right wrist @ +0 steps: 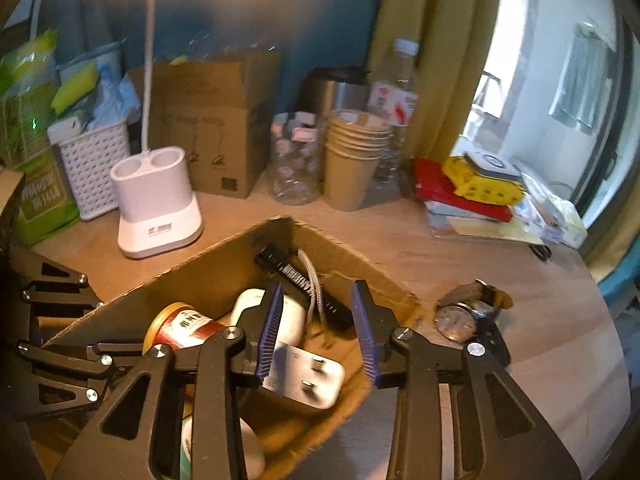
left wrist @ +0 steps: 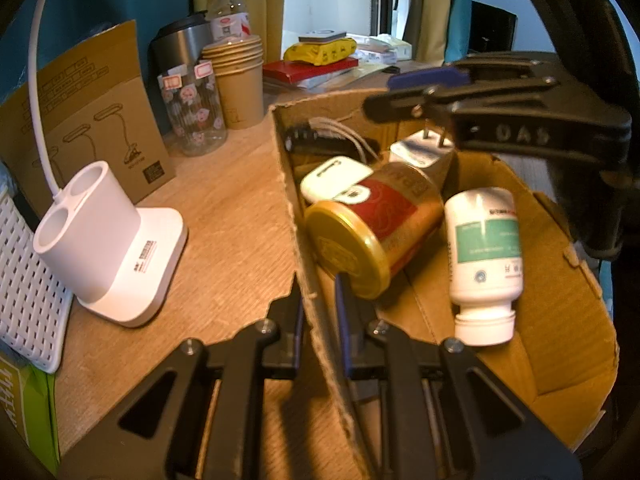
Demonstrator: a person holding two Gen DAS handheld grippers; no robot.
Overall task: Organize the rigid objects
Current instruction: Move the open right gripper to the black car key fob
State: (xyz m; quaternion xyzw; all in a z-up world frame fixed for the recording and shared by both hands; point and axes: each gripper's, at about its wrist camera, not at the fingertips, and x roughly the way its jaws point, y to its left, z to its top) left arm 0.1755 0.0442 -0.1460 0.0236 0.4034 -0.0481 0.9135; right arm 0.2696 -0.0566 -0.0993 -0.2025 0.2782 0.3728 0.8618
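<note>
An open cardboard box (left wrist: pixel 568 320) (right wrist: pixel 208 276) sits on the wooden table. Inside lie a gold-lidded red can (left wrist: pixel 372 228) (right wrist: pixel 180 328), a white pill bottle (left wrist: pixel 484 256), a white earbud case (left wrist: pixel 336 178), a white plug adapter (left wrist: pixel 420 152) (right wrist: pixel 308 376) and a black flashlight with cord (right wrist: pixel 304 284). My left gripper (left wrist: pixel 320 320) is shut on the box's left wall. My right gripper (right wrist: pixel 318 332) (left wrist: pixel 420 92) is open above the box, over the plug adapter. A wristwatch (right wrist: pixel 464 316) lies on the table right of the box.
A white lamp base (left wrist: pixel 112 248) (right wrist: pixel 156 208) stands left of the box. Behind are a brown carton (right wrist: pixel 212 120), a white basket (right wrist: pixel 92 164), a patterned jar (left wrist: pixel 196 112), stacked paper cups (left wrist: pixel 240 80), a steel mug, a water bottle and books (right wrist: pixel 464 192).
</note>
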